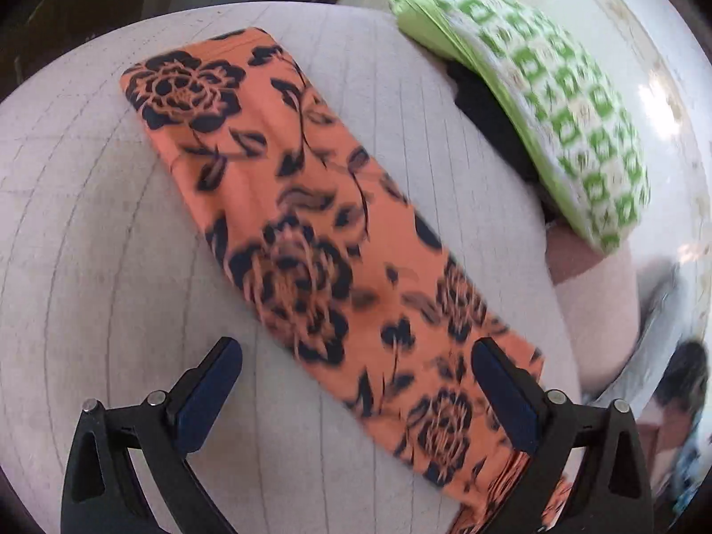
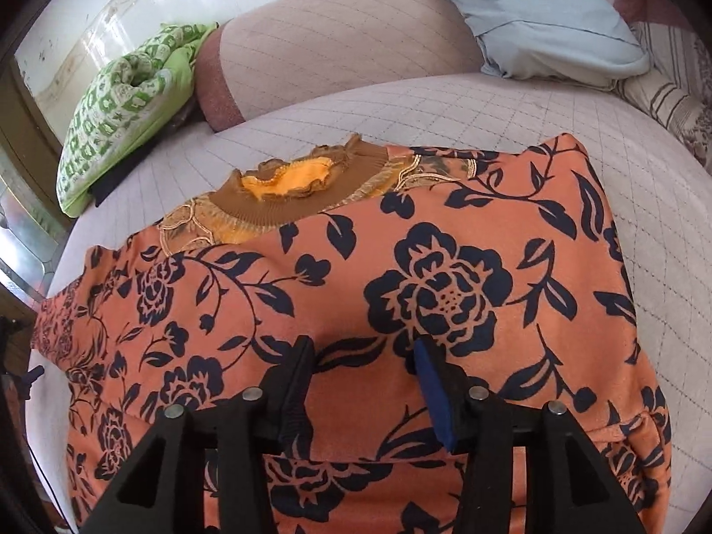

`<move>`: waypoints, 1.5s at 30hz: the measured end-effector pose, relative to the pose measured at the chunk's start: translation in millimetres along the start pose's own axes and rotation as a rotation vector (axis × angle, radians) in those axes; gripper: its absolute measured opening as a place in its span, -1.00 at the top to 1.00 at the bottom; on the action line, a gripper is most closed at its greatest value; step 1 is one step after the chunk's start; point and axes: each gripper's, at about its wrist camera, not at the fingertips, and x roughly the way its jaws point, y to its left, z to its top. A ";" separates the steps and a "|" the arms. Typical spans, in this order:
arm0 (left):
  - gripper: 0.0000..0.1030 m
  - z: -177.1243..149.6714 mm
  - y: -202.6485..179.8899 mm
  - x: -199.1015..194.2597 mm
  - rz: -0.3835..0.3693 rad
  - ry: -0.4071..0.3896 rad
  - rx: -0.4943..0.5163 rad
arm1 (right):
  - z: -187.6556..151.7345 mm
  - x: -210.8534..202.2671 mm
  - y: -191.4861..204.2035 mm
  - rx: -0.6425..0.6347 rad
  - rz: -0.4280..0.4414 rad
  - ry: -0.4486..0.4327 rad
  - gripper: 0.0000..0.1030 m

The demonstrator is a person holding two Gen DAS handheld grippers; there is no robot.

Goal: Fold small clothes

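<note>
An orange garment with a black flower print (image 2: pixel 445 267) lies spread on a quilted grey seat (image 2: pixel 445 102), its brown ruffled collar (image 2: pixel 293 196) at the far side. My right gripper (image 2: pixel 365 347) hovers low over the middle of the garment, jaws partly apart, with only flat fabric under the gap. In the left wrist view the same garment (image 1: pixel 285 169) shows as a long, narrow folded strip running diagonally over the seat (image 1: pixel 89 222). My left gripper (image 1: pixel 356 347) stands wide open above the near end of that strip, its right finger over the cloth.
A folded green-and-white patterned blanket (image 1: pixel 556 111) (image 2: pixel 120 107) rests on a dark cloth (image 1: pixel 489 107) at the seat's edge. A pinkish bolster (image 2: pixel 333 44), a pale blue pillow (image 2: pixel 534 13) and a striped cushion (image 2: pixel 667 93) line the far side.
</note>
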 end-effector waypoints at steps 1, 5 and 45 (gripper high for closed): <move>-0.89 7.0 1.4 -0.6 -0.006 -0.020 -0.009 | 0.8 2.1 -0.2 0.002 0.001 -0.001 0.00; -0.61 35.1 15.4 8.0 -0.036 -0.043 -0.077 | 1.2 2.9 -6.0 0.016 0.007 0.000 0.00; 0.28 -356.2 -376.5 48.1 -0.129 0.264 1.084 | 11.2 -59.3 -121.6 0.361 0.050 -0.188 0.00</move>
